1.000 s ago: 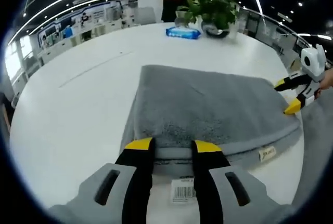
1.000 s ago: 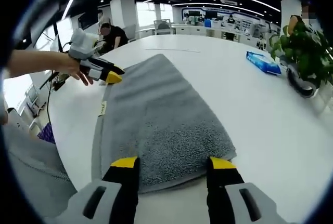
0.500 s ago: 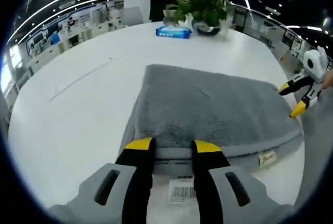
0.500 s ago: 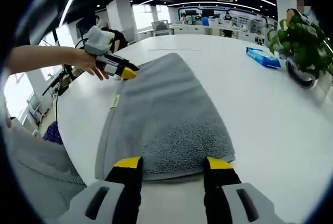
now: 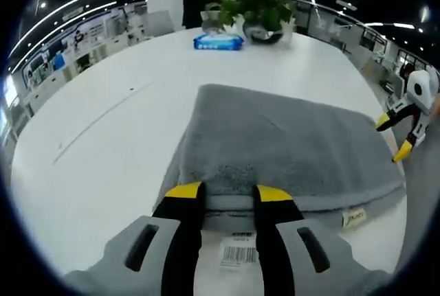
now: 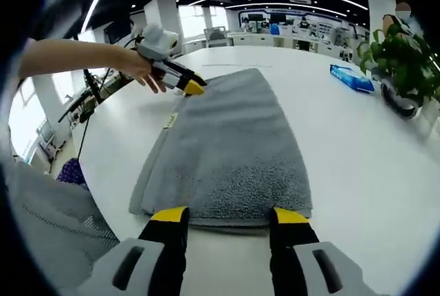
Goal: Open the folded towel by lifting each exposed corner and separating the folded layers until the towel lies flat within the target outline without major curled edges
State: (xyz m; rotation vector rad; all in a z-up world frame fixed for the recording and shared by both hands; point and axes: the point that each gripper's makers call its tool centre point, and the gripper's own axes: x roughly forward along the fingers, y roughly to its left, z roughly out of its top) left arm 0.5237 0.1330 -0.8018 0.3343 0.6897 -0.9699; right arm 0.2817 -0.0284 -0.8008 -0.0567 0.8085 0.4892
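I could read no text. A white barcode sticker (image 5: 239, 254) sat on the table (image 5: 103, 145) between my left gripper's (image 5: 227, 193) jaws, digits too small. The towel's (image 5: 289, 145) small tag (image 5: 355, 218) carried illegible print.

Towel (image 5: 275, 148) on table (image 5: 103, 138), plant (image 5: 258, 7) & pack (image 5: 218, 42) behind

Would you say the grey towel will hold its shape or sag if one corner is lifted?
The grey towel will likely sag: it lies soft in stacked layers. Its thick, fuzzy pile suggests a firm, non-slip grip. The layers may lift together at the folded edge.
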